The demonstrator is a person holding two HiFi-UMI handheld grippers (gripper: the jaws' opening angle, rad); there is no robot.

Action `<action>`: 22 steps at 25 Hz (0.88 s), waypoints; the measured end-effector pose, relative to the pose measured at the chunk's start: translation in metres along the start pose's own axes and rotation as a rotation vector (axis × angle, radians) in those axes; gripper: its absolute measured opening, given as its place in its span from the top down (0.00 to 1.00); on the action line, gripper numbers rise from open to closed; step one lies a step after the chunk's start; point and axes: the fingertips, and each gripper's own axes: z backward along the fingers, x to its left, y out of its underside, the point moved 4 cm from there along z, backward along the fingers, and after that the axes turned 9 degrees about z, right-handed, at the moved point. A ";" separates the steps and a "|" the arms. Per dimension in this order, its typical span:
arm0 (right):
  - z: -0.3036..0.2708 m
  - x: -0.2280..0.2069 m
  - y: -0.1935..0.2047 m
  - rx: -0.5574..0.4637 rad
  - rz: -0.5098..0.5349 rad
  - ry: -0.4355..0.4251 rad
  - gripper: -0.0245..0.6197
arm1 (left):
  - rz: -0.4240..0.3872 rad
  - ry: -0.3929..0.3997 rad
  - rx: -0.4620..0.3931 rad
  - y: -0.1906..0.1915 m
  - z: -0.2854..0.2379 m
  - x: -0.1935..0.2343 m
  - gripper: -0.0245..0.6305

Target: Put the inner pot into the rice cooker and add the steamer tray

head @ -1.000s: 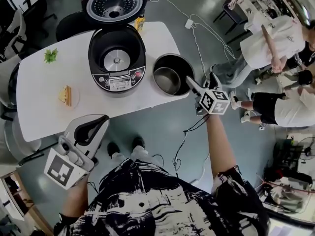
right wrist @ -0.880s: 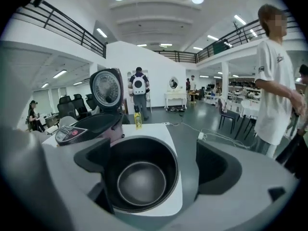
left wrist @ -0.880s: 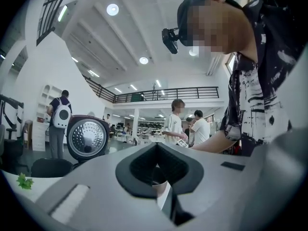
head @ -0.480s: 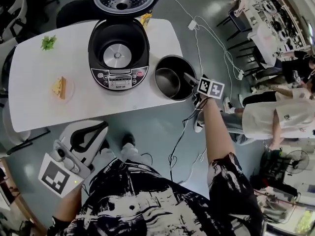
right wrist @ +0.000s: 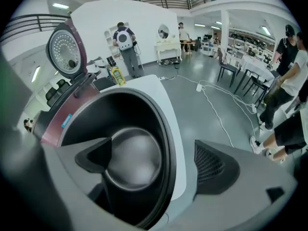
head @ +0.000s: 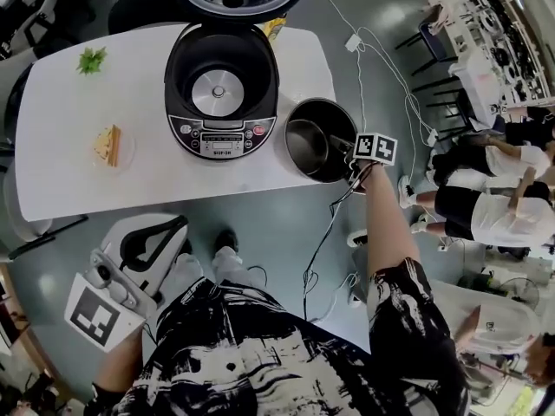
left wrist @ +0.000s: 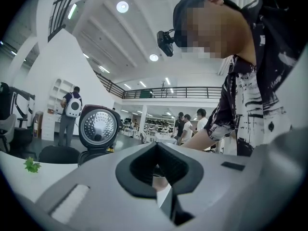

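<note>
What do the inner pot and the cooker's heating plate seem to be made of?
Inner pot: probably coated metal; the walls are matte black and the bottom has a dull grey sheen. Heating plate: bare metal, silvery and reflective, likely aluminium or steel.

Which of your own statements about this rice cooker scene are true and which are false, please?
1. The rice cooker has its lid open. True.
2. The inner pot sits inside the cooker. False: it stands on the table, right of the cooker.
3. The right gripper has its jaws apart, astride the pot's rim. True.
4. The left gripper rests on the table. False: it is held off the table, near the person's body, jaws together and empty.
</note>
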 end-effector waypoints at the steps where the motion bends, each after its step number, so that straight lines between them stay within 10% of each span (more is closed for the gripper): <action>1: -0.004 -0.001 0.002 0.025 -0.008 -0.006 0.14 | 0.003 -0.003 -0.001 0.000 0.000 0.001 0.96; 7: -0.015 0.000 0.008 0.164 0.004 -0.013 0.19 | 0.009 -0.006 0.001 0.001 -0.002 0.005 0.96; 9: -0.017 -0.001 0.009 0.209 0.050 0.021 0.35 | 0.014 -0.007 0.001 0.002 -0.003 0.007 0.96; 11: -0.018 -0.006 0.012 0.279 0.121 0.084 0.80 | 0.015 -0.006 0.004 0.002 -0.004 0.008 0.96; 13: -0.019 -0.010 0.015 0.349 0.183 0.134 0.93 | 0.016 -0.007 0.006 0.001 -0.004 0.009 0.96; 22: -0.018 -0.015 0.022 0.356 -0.003 0.104 0.97 | 0.019 -0.017 0.004 0.001 0.000 0.014 0.96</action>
